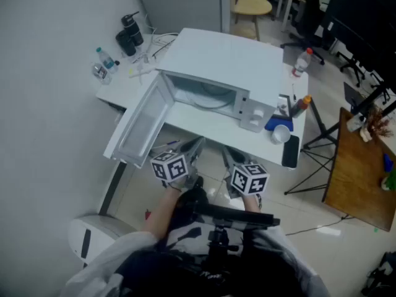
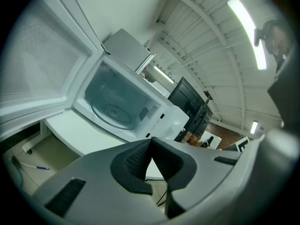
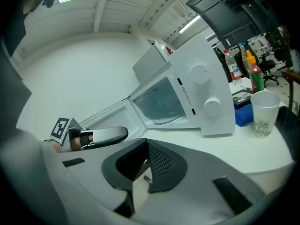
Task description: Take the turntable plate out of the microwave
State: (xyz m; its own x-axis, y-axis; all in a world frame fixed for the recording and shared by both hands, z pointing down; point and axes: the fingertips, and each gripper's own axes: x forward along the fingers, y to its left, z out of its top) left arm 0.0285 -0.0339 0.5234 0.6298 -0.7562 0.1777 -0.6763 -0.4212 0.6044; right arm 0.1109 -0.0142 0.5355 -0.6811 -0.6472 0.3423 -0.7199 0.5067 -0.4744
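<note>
A white microwave stands on a white table, its door swung open to the left. The glass turntable plate lies inside on the cavity floor; it shows as plate in the left gripper view and as plate in the right gripper view. Both grippers hang in front of the table edge, below the opening and apart from the microwave. My left gripper is shut with nothing in it, and it appears in the head view as left gripper. My right gripper is shut and empty too, seen from above as right gripper.
A paper cup, a blue item and bottles stand right of the microwave. A black phone lies at the table's front right corner. A water bottle stands at the back left. A wooden table is to the right.
</note>
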